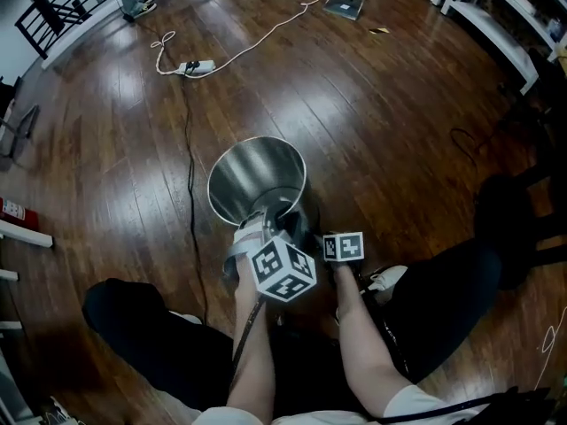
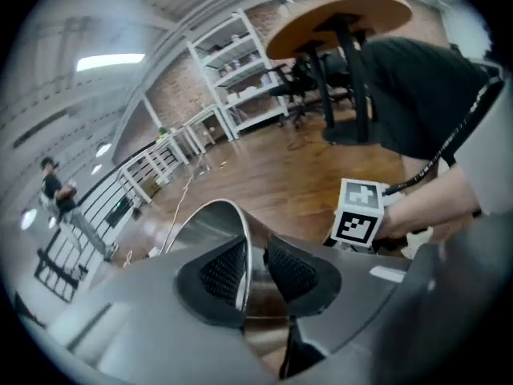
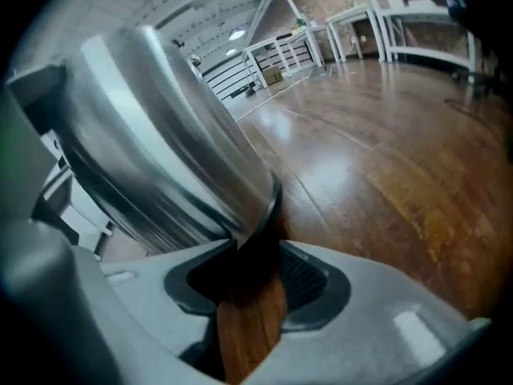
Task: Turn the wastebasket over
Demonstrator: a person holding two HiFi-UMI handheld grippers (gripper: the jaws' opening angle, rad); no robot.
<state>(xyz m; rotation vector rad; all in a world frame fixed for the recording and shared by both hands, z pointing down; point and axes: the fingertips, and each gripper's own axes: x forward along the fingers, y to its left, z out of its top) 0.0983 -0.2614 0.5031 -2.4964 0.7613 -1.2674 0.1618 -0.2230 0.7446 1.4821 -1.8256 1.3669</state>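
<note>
A shiny steel wastebasket [image 1: 257, 177] stands tilted on the wooden floor with its open mouth up, just in front of my knees. My left gripper [image 1: 266, 221] is shut on its near rim. In the left gripper view one pad [image 2: 224, 273] lies inside the wall [image 2: 210, 223] and the other outside. My right gripper [image 1: 314, 234] is low at the basket's right side. In the right gripper view the basket's black bottom ring [image 3: 260, 227] sits between the pads of that gripper [image 3: 255, 277], which stand apart with floor showing between them.
A black cable [image 1: 189, 175] runs across the floor left of the basket to a white power strip [image 1: 197, 66]. White shelving [image 1: 496, 16] stands at the back right and a railing [image 1: 53, 16] at the back left. My legs [image 1: 151, 343] and a shoe [image 1: 386, 280] are close behind.
</note>
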